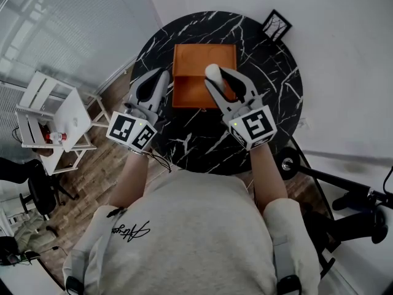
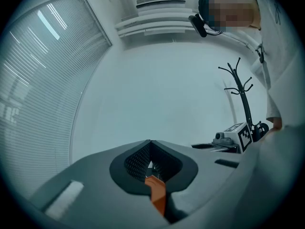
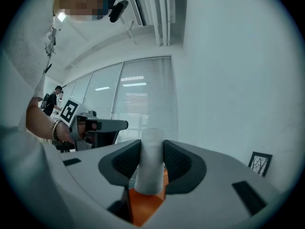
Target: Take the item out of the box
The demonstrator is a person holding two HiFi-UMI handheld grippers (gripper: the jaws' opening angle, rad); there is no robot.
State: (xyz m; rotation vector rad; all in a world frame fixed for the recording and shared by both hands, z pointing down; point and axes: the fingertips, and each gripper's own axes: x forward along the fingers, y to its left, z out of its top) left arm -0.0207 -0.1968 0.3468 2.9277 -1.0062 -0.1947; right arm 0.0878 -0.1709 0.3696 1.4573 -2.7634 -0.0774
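While the left tool (image 1: pixel 161 76) hangs just beside the left edge of the orange box (image 1: pixel 190 60), all the action is on the other side. The right tool (image 1: pixel 222 78) has its jaws clamped on a white cylinder (image 1: pixel 212 72), the item from the box. Seen along the right tool's own jaws, the two dark ribbed pads press on opposite sides of the cylinder. Its rounded end pokes out past the jaw tips, and its lower end runs back down between them.

From above, the cylinder shows over the middle of the box, towards its left half. How high above the box it sits I cannot tell from here. The box itself rests on the far half of the round black marble counter (image 1: pixel 270 97), which has white veins.

Over on the left, the jaws are pressed together tip to tip and grip nothing. The left tool and the right tool are near each other, with the box's left part between them.

A small black picture frame (image 1: pixel 276 24) stands at the counter's far right rim, well apart from both tools. Off to the left, a white shelf unit (image 1: pixel 55 118) stands on the wooden floor.
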